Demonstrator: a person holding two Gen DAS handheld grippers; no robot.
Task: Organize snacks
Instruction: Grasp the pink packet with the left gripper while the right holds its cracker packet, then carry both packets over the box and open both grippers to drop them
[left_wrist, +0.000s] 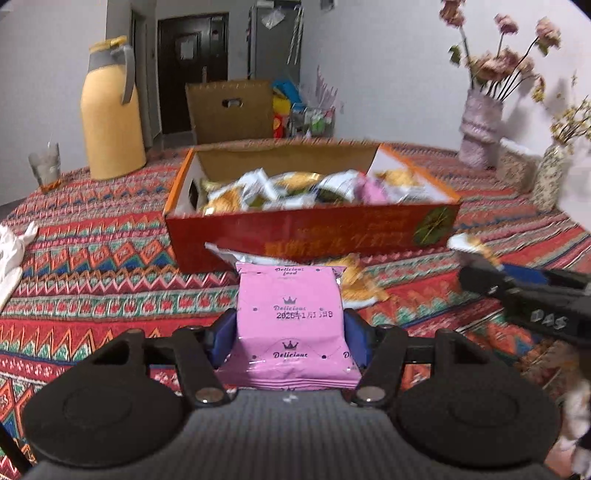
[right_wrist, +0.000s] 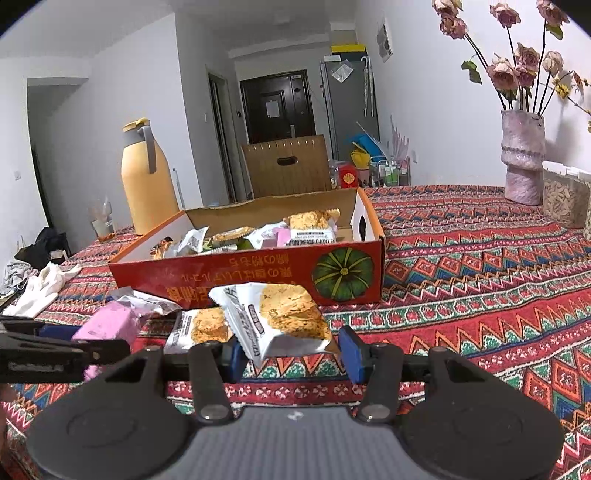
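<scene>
My left jaws (left_wrist: 290, 334) are clamped on a pink snack packet (left_wrist: 290, 325), its long axis running straight ahead from me toward the open red cardboard box (left_wrist: 314, 229) that sits mid-surface on the patterned tablecloth (left_wrist: 92, 258). My right jaws (right_wrist: 291, 350) are closed on the lower edge of a white biscuit packet (right_wrist: 280, 317), held tilted and clear of the cloth, the near wall of the same box directly beyond it. The box, already holding a heap of wrapped snacks (left_wrist: 295, 186), lies ahead of and above both packets, so the coming move, as I judge it, is up and over the near wall before either grip lets go. The left packet looks nearer the box's middle; the right one faces the pumpkin-printed end (right_wrist: 341, 273). More loose packets (right_wrist: 201, 325) lie on the cloth against the box's front wall, between my two grippers. A yellow thermos jug (left_wrist: 110, 110) stands toward the far left edge of the surface, a vase of dried roses (right_wrist: 522, 155) toward the far right.
</scene>
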